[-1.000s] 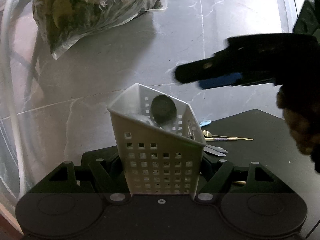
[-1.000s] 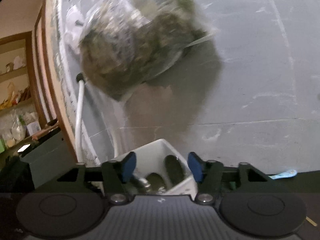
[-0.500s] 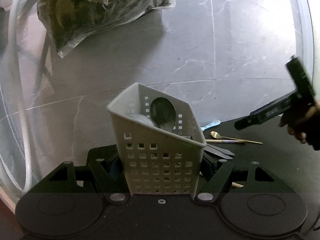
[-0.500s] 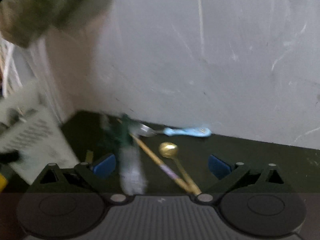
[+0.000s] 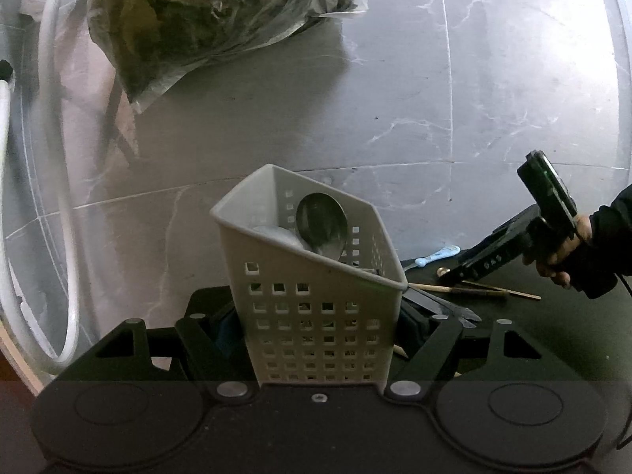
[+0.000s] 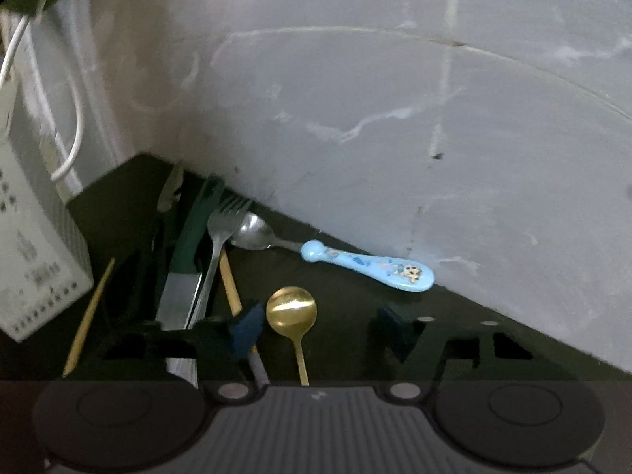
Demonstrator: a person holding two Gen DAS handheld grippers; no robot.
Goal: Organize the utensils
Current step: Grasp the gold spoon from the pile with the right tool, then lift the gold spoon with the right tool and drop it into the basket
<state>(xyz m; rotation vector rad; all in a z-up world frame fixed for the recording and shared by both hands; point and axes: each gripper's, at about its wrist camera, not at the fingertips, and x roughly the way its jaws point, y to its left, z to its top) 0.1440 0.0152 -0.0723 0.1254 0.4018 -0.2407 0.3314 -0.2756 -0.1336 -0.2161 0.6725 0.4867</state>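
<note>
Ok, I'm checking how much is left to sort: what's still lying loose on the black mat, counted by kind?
Spoons: 2 (gold spoon, blue-handled spoon)
Forks: 1 (fork)
Knives: 1 (green-handled knife)
Chopsticks: 2
Total: 6 that I can tell apart; the dark far-left end of the pile may hide more.

Both fisheyes are bending edges hard. Left wrist view is staying sharp, dim, with soft glare sheening off the marble floor (image 5: 395, 91). Right wrist view is smearing with motion blur, dark mat (image 6: 347, 288) underexposing.
</note>
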